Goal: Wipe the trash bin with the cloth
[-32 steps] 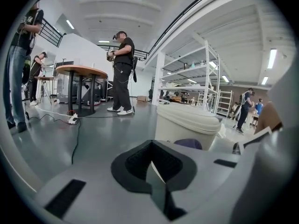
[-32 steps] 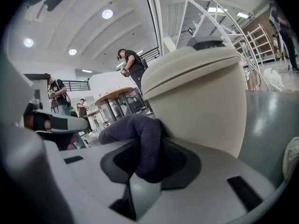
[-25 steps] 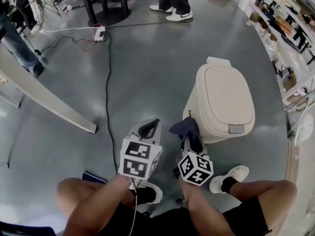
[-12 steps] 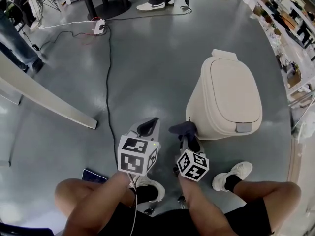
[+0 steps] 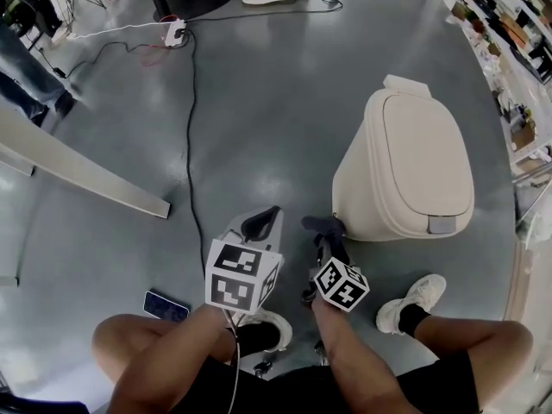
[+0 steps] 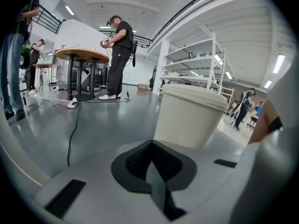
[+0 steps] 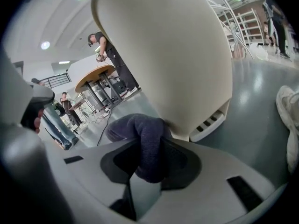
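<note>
1. Pale beam (image 5: 78,175): lies flat on the grey floor (image 5: 267,119) at far left, running diagonally.
2. White power strip (image 5: 175,33): upper left. 1 black cable (image 5: 189,145) runs from it down the floor toward the person.
3. Dark flat phone (image 5: 162,305): on the floor, just beside the person's left knee.
4. Left gripper (image 5: 259,224): held low, left of centre, nose pointing away from the person, with its left marker cube (image 5: 241,276) on top. The jaws are pressed together, the dark pads meeting along 1 seam with nothing between them. In the left gripper view the bin stands ahead and slightly right, apart from the nose.
5. Right gripper (image 5: 326,241): just right of the left one, carrying the right marker cube (image 5: 341,285). Its jaws are clamped on the cloth.
6. Cloth (image 5: 321,225): dark blue and bunched. 1 fold is pinched between the right jaws and the rest bulges out past the tips. It sits at the bin's lower side wall, touching or just beside it; which one cannot be told.
7. Trash bin (image 5: 405,171): cream, upright on the floor, right of centre, lid shut, with a grey latch (image 5: 440,224) at the lid's front edge. In the right gripper view its wall fills the upper frame, and its slotted base shows just behind the cloth.
8. White shoe (image 5: 418,293): on the floor near the bin's front, right of the right gripper.
9. Shelving (image 5: 517,50): along the far right edge.
</note>
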`<state>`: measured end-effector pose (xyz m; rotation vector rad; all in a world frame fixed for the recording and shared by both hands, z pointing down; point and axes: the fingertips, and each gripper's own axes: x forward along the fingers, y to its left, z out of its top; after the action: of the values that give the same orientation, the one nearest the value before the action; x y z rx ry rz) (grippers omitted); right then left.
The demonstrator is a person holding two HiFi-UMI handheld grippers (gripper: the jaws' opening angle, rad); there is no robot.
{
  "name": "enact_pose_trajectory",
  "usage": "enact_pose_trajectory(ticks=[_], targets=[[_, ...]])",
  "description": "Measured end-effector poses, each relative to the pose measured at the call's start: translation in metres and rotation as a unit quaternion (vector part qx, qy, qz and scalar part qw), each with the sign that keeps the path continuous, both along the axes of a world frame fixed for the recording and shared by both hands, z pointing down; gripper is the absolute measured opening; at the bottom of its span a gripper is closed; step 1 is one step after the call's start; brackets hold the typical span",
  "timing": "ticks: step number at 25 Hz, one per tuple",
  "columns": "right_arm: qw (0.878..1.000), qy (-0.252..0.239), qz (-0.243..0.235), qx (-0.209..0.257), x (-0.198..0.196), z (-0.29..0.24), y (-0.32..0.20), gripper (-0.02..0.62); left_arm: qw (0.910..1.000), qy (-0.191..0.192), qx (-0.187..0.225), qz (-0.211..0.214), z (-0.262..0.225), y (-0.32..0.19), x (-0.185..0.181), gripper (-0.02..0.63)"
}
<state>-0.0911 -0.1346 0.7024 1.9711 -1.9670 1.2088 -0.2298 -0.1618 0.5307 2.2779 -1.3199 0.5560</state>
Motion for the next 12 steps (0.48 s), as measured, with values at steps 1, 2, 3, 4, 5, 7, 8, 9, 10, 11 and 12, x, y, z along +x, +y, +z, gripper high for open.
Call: enact_pose_trajectory(ticks=[1, 2, 3, 4, 5, 7, 8, 9, 10, 11, 12], targets=[[1.000, -0.012, 0.005, -0.005, 0.000, 0.004, 0.000, 0.104, 1.0000, 0.000, 0.000, 0.001, 0.001, 0.000, 0.000, 0.000], [1.000, -0.028, 0.009, -0.009, -0.002, 0.008, 0.000, 0.104, 1.0000, -0.001, -0.001, 0.002, 0.002, 0.000, 0.000, 0.000], [0.999, -0.047, 0.015, -0.013, -0.003, 0.011, 0.001, 0.104, 1.0000, -0.001, -0.001, 0.003, 0.003, 0.000, 0.001, 0.000], [0.997, -0.070, 0.022, -0.017, -0.006, 0.014, 0.001, 0.104, 1.0000, -0.001, -0.002, 0.005, 0.004, 0.001, 0.001, 0.000], [0.995, -0.094, 0.028, -0.020, -0.008, 0.015, 0.002, 0.104, 1.0000, -0.002, -0.002, 0.006, 0.005, 0.001, 0.001, 0.000], [0.989, -0.140, 0.034, -0.019, -0.016, 0.012, 0.002, 0.104, 1.0000, -0.002, -0.005, 0.008, 0.005, 0.002, 0.002, 0.000], [0.986, -0.160, 0.034, -0.015, -0.020, 0.009, 0.002, 0.104, 0.9999, -0.001, -0.006, 0.008, 0.005, 0.002, 0.003, 0.000], [0.984, -0.176, 0.034, -0.009, -0.023, 0.005, 0.001, 0.104, 0.9999, -0.001, -0.006, 0.009, 0.005, 0.002, 0.003, 0.000], [0.982, -0.185, 0.034, -0.003, -0.025, 0.001, -0.001, 0.104, 0.9999, -0.001, -0.006, 0.010, 0.005, 0.002, 0.004, 0.000], [0.981, -0.189, 0.034, 0.005, -0.026, -0.004, -0.003, 0.104, 0.9999, -0.001, -0.006, 0.010, 0.005, 0.002, 0.004, 0.000], [0.981, -0.190, 0.032, 0.014, -0.027, -0.010, -0.005, 0.104, 0.9999, -0.002, -0.006, 0.010, 0.005, 0.002, 0.005, 0.000]])
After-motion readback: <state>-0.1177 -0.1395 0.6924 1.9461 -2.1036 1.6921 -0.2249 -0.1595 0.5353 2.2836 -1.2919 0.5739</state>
